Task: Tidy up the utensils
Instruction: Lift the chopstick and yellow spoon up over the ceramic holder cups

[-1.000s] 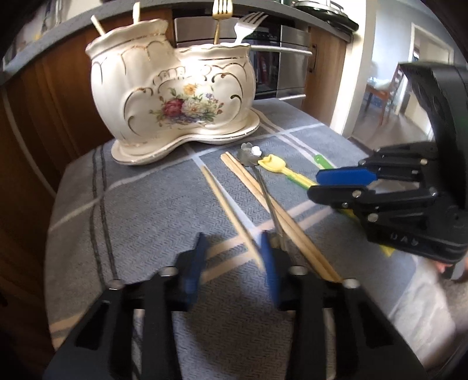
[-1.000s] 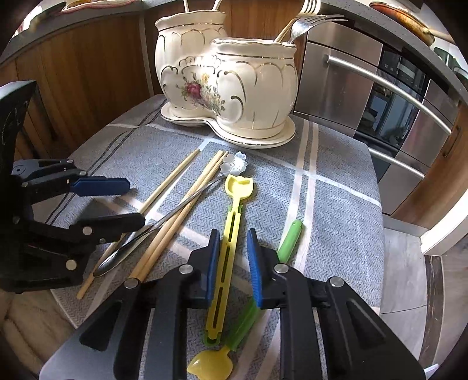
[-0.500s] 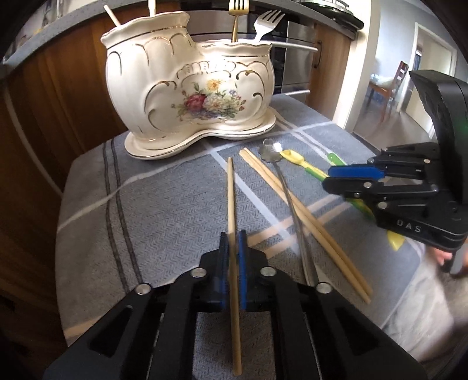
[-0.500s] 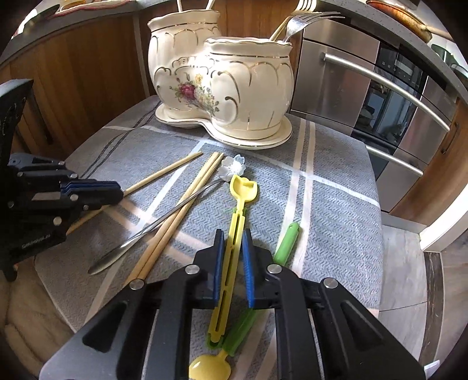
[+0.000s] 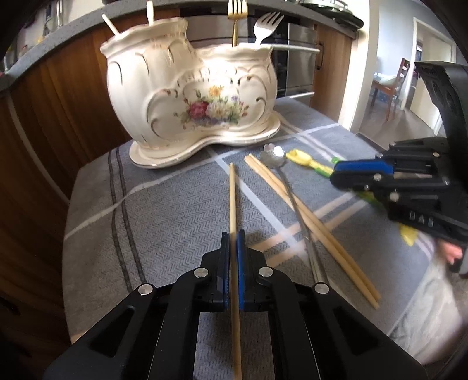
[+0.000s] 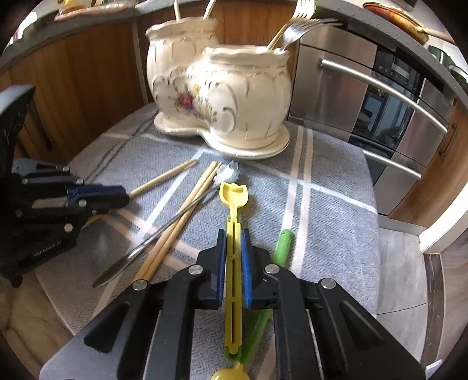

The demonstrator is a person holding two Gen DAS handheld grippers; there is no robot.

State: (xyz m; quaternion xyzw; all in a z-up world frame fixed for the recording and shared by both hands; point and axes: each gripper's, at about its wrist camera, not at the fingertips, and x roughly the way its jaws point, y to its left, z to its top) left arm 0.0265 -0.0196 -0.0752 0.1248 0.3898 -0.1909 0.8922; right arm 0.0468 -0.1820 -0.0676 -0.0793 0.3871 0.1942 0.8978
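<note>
The tabletop [image 5: 96,204] is covered by a grey checked cloth. At its back a cream floral ceramic holder [image 5: 190,99] is placed; two forks [image 5: 264,24] are kept in its lower compartment. A single pale wooden chopstick [image 5: 233,201] is clamped by the left claw [image 5: 233,248], whose jaws have just been closing. A slotted yellow plastic utensil [image 6: 233,222] is gripped by the right claw [image 6: 233,251], also just closing.
</note>
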